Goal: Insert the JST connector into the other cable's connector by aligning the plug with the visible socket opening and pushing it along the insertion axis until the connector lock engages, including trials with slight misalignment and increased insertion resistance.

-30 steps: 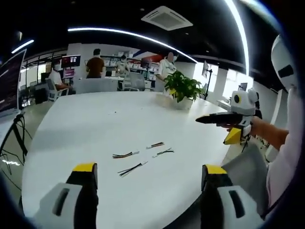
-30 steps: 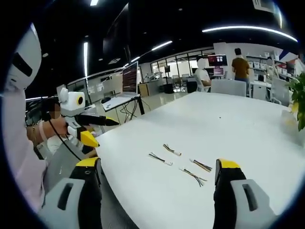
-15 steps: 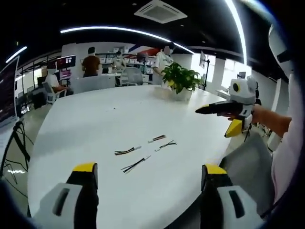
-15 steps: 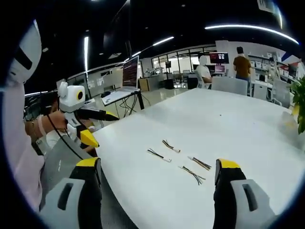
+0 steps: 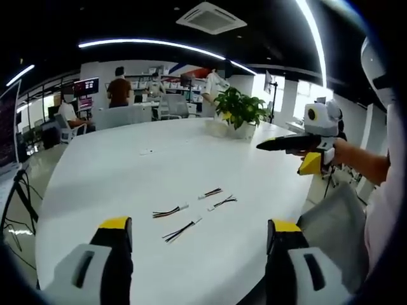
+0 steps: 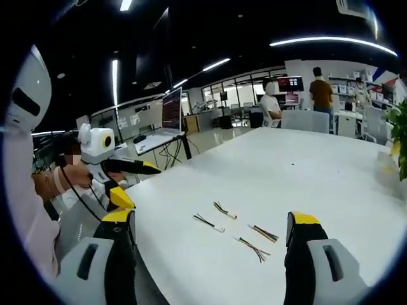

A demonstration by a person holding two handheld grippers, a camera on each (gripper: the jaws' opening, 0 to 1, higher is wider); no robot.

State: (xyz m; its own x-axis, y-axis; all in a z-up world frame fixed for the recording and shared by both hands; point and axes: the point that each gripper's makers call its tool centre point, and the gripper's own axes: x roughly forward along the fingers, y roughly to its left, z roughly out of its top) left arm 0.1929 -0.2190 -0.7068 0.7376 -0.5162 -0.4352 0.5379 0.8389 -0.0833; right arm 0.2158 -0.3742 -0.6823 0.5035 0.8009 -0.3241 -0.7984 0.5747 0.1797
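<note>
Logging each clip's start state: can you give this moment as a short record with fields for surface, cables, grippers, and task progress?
surface: white table
cables: four short cable pieces lying loose and apart near the table's near edge, also seen in the right gripper view
left gripper: jaws wide apart, holding nothing, above the table
right gripper: jaws wide apart, holding nothing
background: potted plant at the far side
task progress: no cable picked up, no connectors joined
</note>
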